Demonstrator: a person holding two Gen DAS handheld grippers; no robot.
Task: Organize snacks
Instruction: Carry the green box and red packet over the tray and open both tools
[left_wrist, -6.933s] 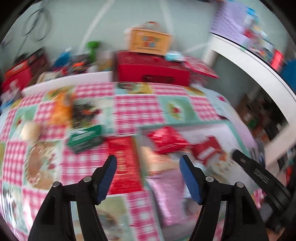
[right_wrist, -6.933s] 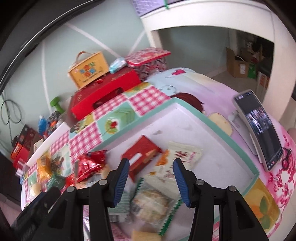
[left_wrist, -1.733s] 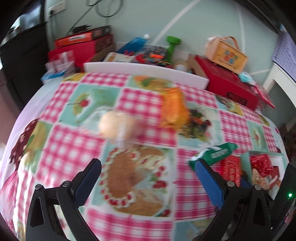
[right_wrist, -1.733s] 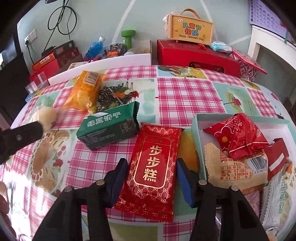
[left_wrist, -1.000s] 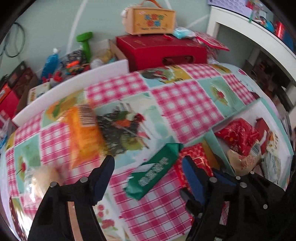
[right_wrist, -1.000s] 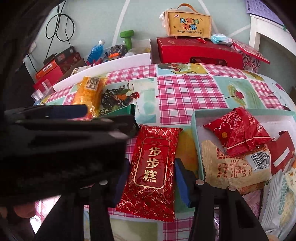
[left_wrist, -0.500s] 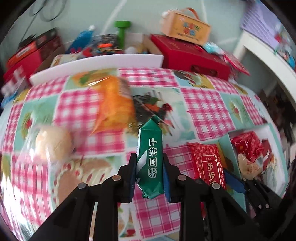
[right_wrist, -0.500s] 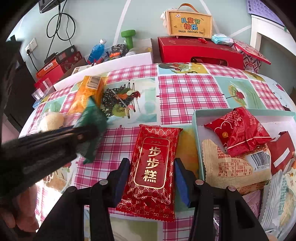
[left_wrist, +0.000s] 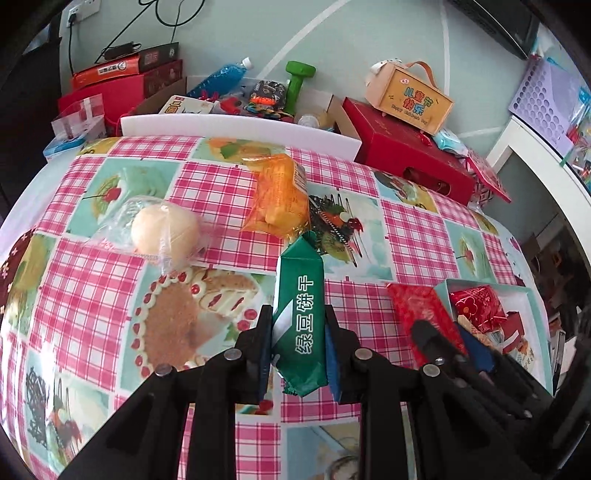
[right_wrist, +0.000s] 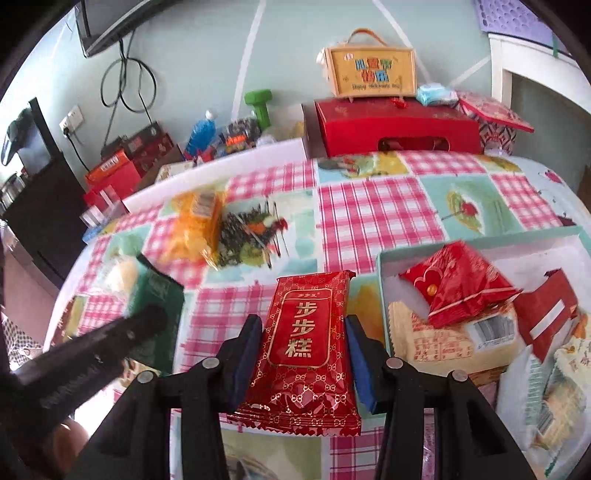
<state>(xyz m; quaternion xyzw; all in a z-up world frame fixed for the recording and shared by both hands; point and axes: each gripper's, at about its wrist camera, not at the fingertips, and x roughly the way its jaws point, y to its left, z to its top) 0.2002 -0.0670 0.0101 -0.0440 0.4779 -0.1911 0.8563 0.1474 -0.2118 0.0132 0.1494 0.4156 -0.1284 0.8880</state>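
**Mia:** Pink and green squares cover the tabletop (left_wrist: 413, 236) in the left wrist view. What is the left hand-held gripper (left_wrist: 298, 343) doing?

**Ben:** It is pinching the green snack pack (left_wrist: 301, 317). Both blue pads press its sides, and the pack sticks up between them. The pack hides most of the pads.

**Mia:** What is past it?

**Ben:** An orange snack bag (left_wrist: 279, 195) and a round bun in a clear wrapper (left_wrist: 164, 230) lie on the cloth. The wrapper is hard to see. On the right is a white tray (left_wrist: 524, 291) with red packs in it, but the right hand-held gripper's dark arm covers part of it.

**Mia:** And the right wrist view?

**Ben:** The right hand-held gripper (right_wrist: 304, 347) has the red snack pack (right_wrist: 306, 347) between its jaws. The jaws are closing, and the blue pads sit right at the pack's edges. The pack looks lifted at the near end, but I cannot tell if any of it is touching the tabletop (right_wrist: 373, 210).

**Mia:** Where is the tray?

**Ben:** The white tray (right_wrist: 491, 242) is just to the right, cut off by the picture edge. The green snack pack (right_wrist: 159, 295) is on the left, blurry, half hidden behind the left hand-held gripper's black arm.
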